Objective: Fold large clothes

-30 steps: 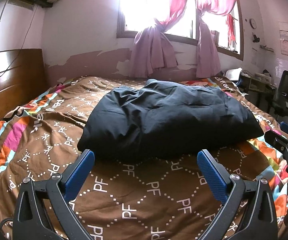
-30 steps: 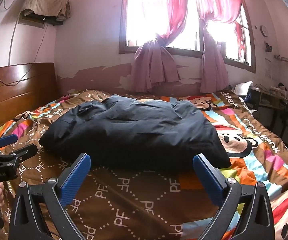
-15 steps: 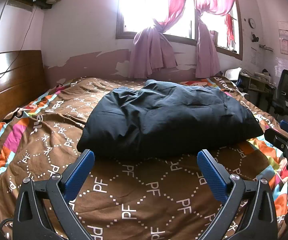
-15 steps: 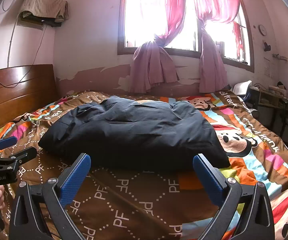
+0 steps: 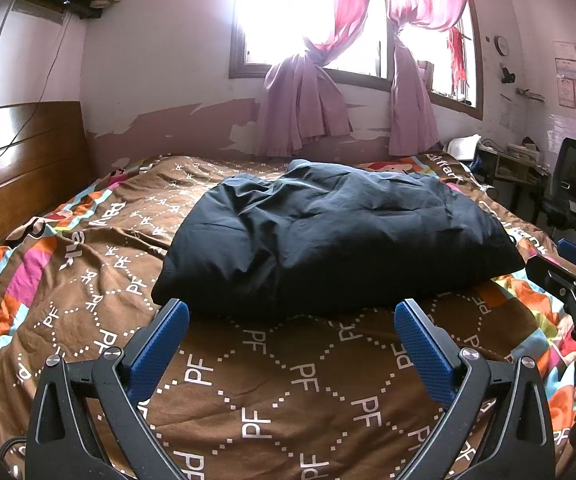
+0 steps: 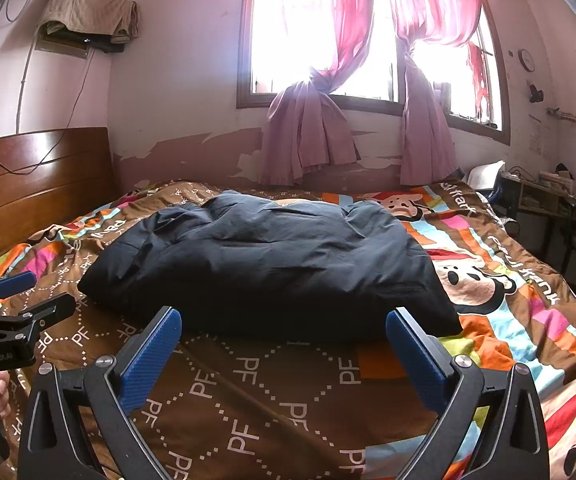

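— Nothing much has moved since a second ago; my two views sit almost as they did. What do you count?

— One dark garment [image 5: 336, 236], folded into a puffy bundle in the middle of the bed [image 5: 288, 384]. I hold two tools: the left hand-held gripper [image 5: 291, 338] and the right hand-held gripper [image 6: 283, 334], both with fingers spread wide, holding nothing, just short of the garment's near edge.

— And the room?

— One patterned quilt [image 6: 500, 292], one wooden headboard [image 6: 35, 184] on my left, two pink curtains [image 6: 308, 136] at the window, a desk chair [image 5: 572, 188] far right. Bare quilt lies all round the bundle.
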Action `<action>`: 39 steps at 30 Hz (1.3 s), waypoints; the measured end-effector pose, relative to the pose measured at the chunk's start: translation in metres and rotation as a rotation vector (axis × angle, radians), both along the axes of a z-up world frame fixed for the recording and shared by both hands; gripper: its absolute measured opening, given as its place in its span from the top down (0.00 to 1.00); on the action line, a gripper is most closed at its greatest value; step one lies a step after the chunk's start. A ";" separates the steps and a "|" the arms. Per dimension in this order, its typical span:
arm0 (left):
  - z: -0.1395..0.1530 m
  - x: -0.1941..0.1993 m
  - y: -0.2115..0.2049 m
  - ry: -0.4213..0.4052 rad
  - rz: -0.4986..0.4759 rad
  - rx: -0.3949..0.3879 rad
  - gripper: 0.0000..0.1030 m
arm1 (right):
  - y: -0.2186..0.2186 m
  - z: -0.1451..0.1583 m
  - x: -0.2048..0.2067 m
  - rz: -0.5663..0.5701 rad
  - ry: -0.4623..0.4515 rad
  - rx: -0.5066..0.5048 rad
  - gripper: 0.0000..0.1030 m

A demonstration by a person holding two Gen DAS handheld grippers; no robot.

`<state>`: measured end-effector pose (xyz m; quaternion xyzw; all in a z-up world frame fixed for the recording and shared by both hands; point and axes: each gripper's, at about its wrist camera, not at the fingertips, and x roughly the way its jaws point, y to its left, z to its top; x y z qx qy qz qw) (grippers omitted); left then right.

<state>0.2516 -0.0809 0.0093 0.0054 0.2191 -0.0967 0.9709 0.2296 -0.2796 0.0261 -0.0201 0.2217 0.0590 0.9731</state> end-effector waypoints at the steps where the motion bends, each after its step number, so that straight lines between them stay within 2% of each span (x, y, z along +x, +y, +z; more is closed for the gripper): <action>1: 0.000 0.000 0.000 0.000 0.000 0.000 0.02 | 0.000 0.000 0.000 -0.001 0.000 -0.002 0.00; 27: 0.000 0.000 0.000 -0.002 0.001 0.003 0.02 | 0.001 0.000 0.000 -0.001 0.002 0.000 0.00; 34: -0.004 -0.001 -0.002 0.024 -0.031 0.022 0.02 | 0.001 -0.001 0.000 -0.001 0.003 0.000 0.00; 39: -0.005 -0.003 -0.001 0.011 -0.031 0.025 0.02 | 0.001 -0.003 -0.001 0.001 0.005 0.000 0.00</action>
